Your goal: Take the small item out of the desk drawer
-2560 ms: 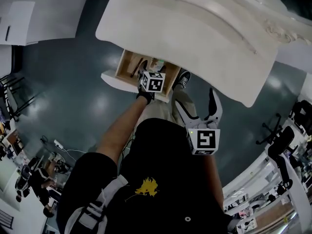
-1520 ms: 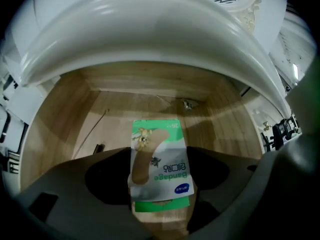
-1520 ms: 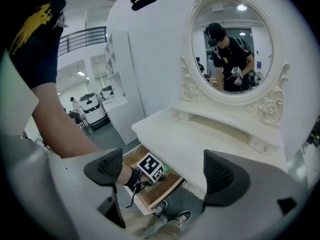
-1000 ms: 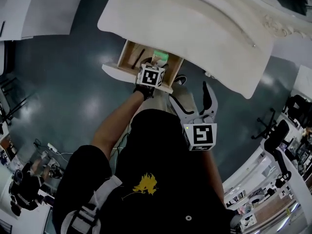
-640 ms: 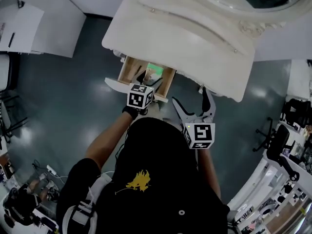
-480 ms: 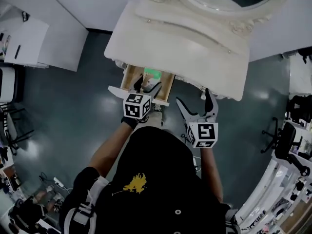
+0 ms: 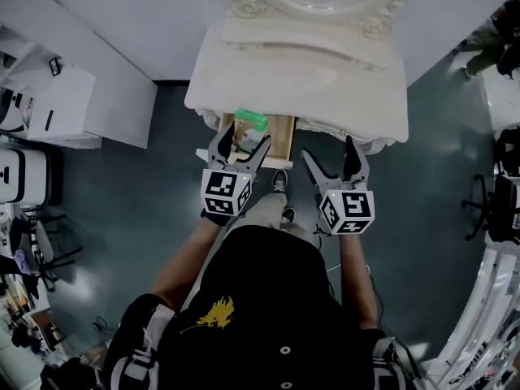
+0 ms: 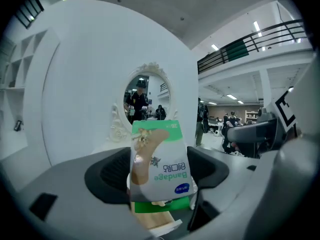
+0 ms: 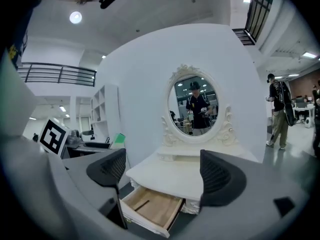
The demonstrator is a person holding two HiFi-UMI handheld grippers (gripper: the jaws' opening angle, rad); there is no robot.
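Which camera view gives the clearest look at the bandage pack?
The left gripper view: the bandage pack fills the centre, clamped in the left hand-held gripper, print readable. The head view shows only a small green-and-white patch over the open drawer; the right gripper view, a green sliver at left.

Small bandage box [image 8: 161,159]: white card, green band along the top and bottom, tan bandage picture, print upside down. Pinched upright between the fingers [image 8: 112,176] of the left gripper [image 8: 159,176], above the desk drawer [image 9: 151,208]. Drawer open, pale bare wood inside, white front, under the left part of the white desk [image 7: 301,63].
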